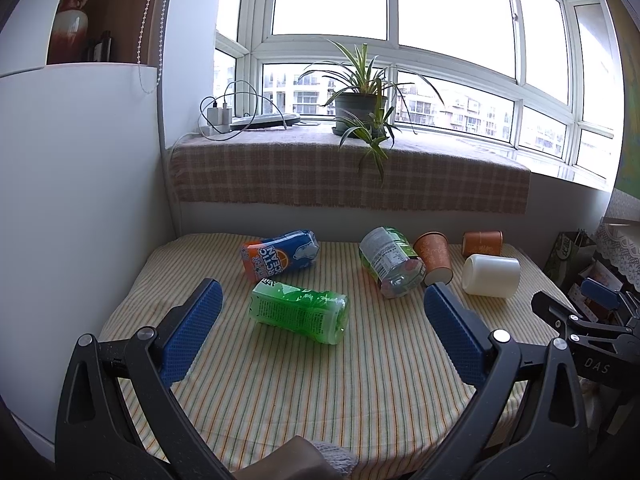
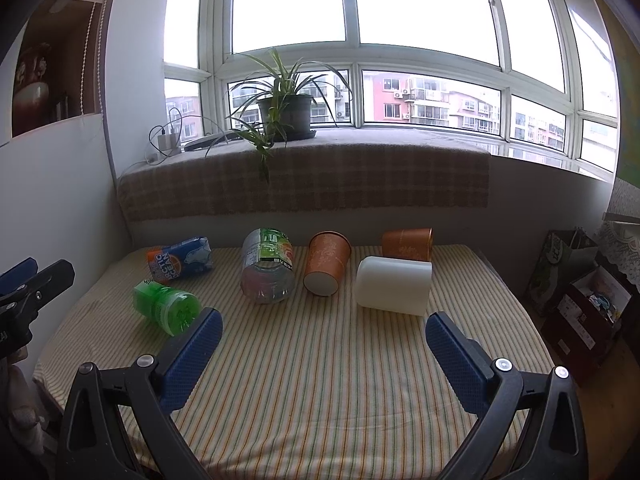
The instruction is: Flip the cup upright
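Observation:
Several cups lie on their sides on a striped tablecloth [image 1: 360, 380] [image 2: 320, 380]. A white cup [image 1: 491, 275] [image 2: 394, 285] lies at the right. One orange paper cup [image 1: 433, 257] [image 2: 327, 262] lies beside it, base toward me. A second orange cup [image 1: 482, 243] [image 2: 407, 243] lies behind the white one. A green cup [image 1: 300, 311] [image 2: 166, 306], a clear labelled cup [image 1: 391, 262] [image 2: 267, 266] and a blue-orange "Arctic Ocean" cup [image 1: 280, 254] [image 2: 180, 259] also lie tipped. My left gripper [image 1: 322, 300] is open above the near table, empty. My right gripper [image 2: 324, 330] is open, empty, short of the white cup.
A potted plant [image 1: 360, 110] [image 2: 285, 114] stands on the checked window ledge behind the table. Chargers and cables [image 1: 218, 116] sit at the ledge's left. A white wall [image 1: 80, 200] borders the left. Bags and boxes [image 2: 580, 292] stand off the table's right edge.

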A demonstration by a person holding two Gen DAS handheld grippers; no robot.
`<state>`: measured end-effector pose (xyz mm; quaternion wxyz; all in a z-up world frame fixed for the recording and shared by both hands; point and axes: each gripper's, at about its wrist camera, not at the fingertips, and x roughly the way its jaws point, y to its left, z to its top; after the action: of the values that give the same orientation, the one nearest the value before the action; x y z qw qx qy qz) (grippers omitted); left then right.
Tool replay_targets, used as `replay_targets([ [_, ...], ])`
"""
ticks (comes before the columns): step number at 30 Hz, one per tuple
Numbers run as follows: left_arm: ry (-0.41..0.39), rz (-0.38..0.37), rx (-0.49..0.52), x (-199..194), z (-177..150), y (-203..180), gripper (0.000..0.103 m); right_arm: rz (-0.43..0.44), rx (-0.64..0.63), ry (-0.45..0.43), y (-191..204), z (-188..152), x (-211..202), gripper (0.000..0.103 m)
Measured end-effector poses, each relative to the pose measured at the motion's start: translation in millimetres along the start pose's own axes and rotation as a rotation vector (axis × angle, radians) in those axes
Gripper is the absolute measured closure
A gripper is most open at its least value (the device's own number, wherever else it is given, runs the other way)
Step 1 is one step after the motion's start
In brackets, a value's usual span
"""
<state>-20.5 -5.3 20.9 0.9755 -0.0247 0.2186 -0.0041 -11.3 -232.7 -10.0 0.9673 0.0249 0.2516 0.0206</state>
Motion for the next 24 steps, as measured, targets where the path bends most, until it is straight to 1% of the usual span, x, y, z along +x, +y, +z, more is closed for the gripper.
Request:
replay_targets([
  [6, 0.003, 0.002, 0.001, 1, -1, 2, 0.001, 0.008, -0.008, 0.005, 3, 0, 2, 0.0],
  [10, 0.013, 0.008, -0.005, 4, -5, 10, 0.001, 0.015, -0.014, 0.01, 6, 0, 5, 0.0],
  [17, 0.033, 0.048, -0.014, 6, -14, 31, 0.001, 0.04, -0.073, -0.008, 20, 6, 13, 0.0],
  [20, 0.053, 0.067, -0.025, 8, -19, 42, 0.001, 0.091, -0.105, 0.003, 30, 9, 22, 0.0],
  [24, 0.09, 0.088, -0.056, 12, -26, 57, 0.001, 0.172, -0.168, 0.054, 47, 17, 44, 0.0],
])
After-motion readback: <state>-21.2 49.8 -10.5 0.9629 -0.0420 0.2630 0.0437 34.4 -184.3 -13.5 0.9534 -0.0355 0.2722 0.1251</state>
